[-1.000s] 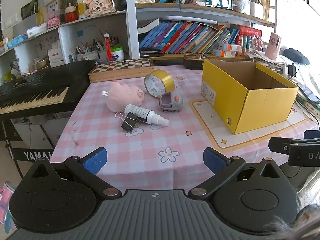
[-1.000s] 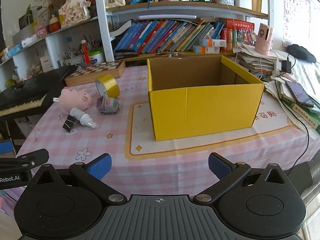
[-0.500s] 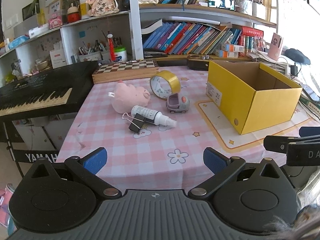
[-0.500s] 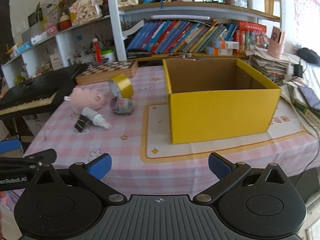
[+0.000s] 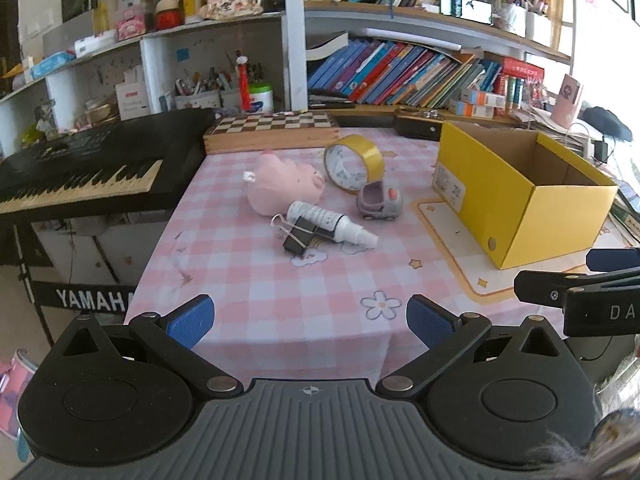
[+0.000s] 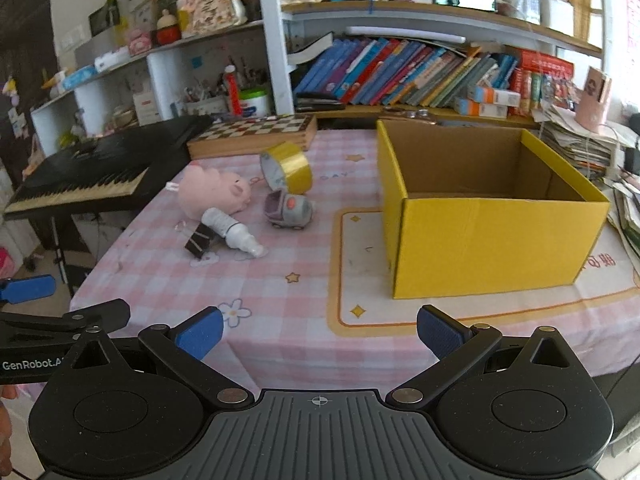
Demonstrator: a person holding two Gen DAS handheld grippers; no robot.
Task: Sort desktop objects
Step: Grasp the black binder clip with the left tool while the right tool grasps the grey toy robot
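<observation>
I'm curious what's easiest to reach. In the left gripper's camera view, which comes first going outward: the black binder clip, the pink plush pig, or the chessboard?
1. Black binder clip, nearest, mid-table.
2. Pink plush pig, just behind it.
3. Chessboard, farthest, at the table's back edge.

White capitals reading "YAMAH", cut off by the tablecloth, stand on the black crossbar of the stand beneath the keyboard, seen from the left wrist view. On the right gripper, reaching in at the frame's edge, the white letters "DA" show before the picture ends. In the right wrist view, the left gripper carries "GenRobot.A", the rest hidden. Red characters are printed on the mat beside the yellow box, too blurred to read. A white label on the box's end in the left view is likewise illegible.
</observation>
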